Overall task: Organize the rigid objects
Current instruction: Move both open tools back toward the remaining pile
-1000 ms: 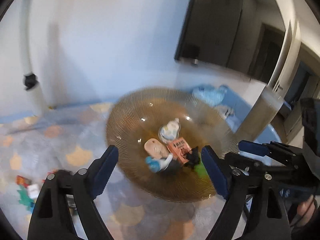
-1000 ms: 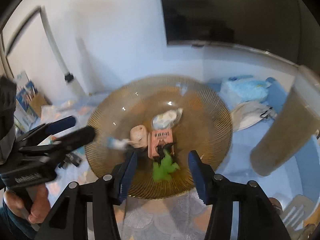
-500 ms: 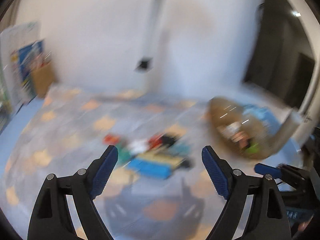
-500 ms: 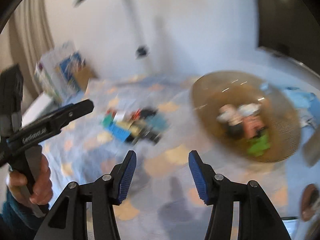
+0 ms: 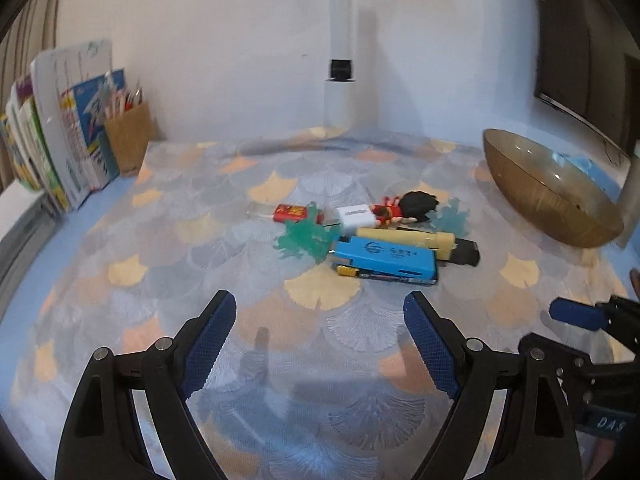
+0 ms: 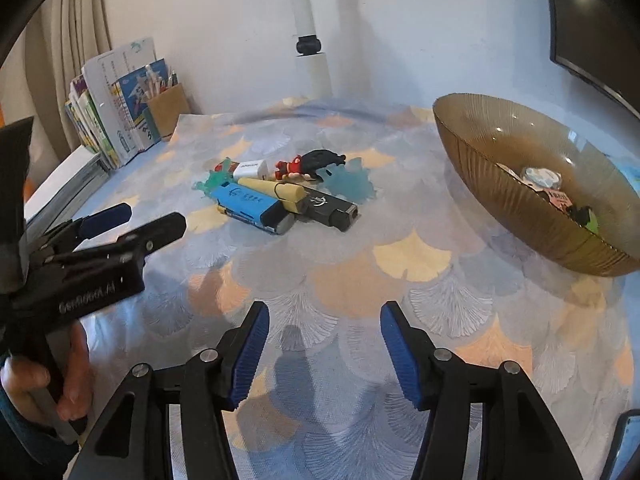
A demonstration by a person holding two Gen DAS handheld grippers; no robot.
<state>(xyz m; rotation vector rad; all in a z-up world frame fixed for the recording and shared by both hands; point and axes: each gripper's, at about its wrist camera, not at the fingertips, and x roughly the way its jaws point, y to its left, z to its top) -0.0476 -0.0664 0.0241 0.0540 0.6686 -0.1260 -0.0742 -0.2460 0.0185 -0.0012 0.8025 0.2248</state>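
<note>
Both views are quite bright and mostly sharp, with soft indoor light from above. Each tool throws a faint grey shadow forward on the patterned blue desk cloth [image 5: 200,248]. Small white glare points sit on the ribbed amber glass bowl [image 6: 480,152]. Edges bend strongly and the corners are black.

Clutter pile [image 5: 372,236] left of bowl [image 5: 536,196]

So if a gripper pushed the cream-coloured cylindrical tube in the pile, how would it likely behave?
The cream-coloured cylindrical tube looks round, so it would probably roll. It lies propped across the blue rectangular case and a black rectangular device, so a nudge would likely tip it off. It keeps a straight shape unsupported, suggesting it is stiff.
</note>
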